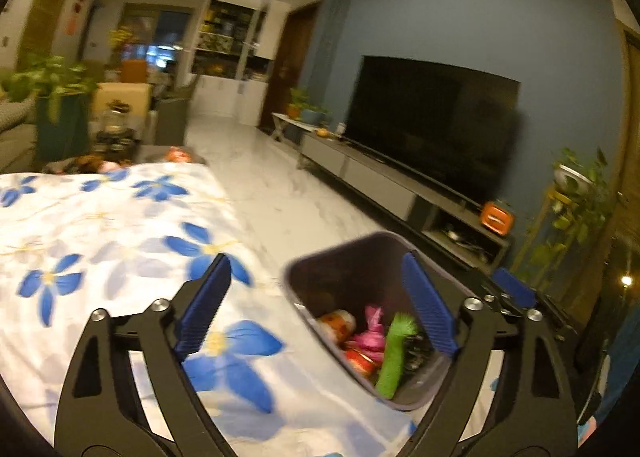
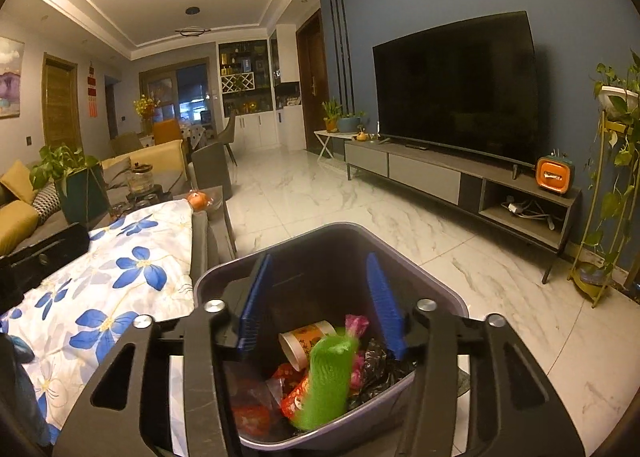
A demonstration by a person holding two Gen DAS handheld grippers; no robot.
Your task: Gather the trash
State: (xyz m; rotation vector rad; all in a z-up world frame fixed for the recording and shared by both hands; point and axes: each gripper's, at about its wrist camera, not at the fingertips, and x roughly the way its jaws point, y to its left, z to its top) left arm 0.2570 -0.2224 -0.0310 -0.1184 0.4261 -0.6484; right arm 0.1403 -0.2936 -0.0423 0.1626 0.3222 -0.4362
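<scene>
Beside the near corner of the table draped in a white cloth with blue flowers [image 2: 120, 277], a dark purple-grey plastic waste bin [image 2: 448, 297] stands on the white marble-look tile floor [image 2: 360, 209], its rim close against the cloth's hanging edge. The right gripper [image 2: 320, 297] hangs directly over the bin's mouth, its blue-padded jaws spread apart and holding nothing. Below them a fuzzy bright-green tube-shaped piece of trash [image 2: 326, 381] lies in the bin on top of a paper cup [image 2: 304, 339], a pink wrapper [image 2: 356, 325], red foil packets [image 2: 294, 397] and crumpled black plastic [image 2: 380, 361]; it looks blurred. The left gripper [image 1: 316, 297] is held over the cloth's edge just beside the bin, jaws likewise wide and empty, one pad over the cloth and the other over the bin. At the table's far end a small orange object [image 2: 199, 199] sits past the cloth, too small to make out. Further off, a large black television [image 2: 456, 85] stands on a long grey low cabinet [image 2: 424, 177] against the blue wall, with an orange retro box-shaped ornament [image 2: 553, 175] at the cabinet's right end.
</scene>
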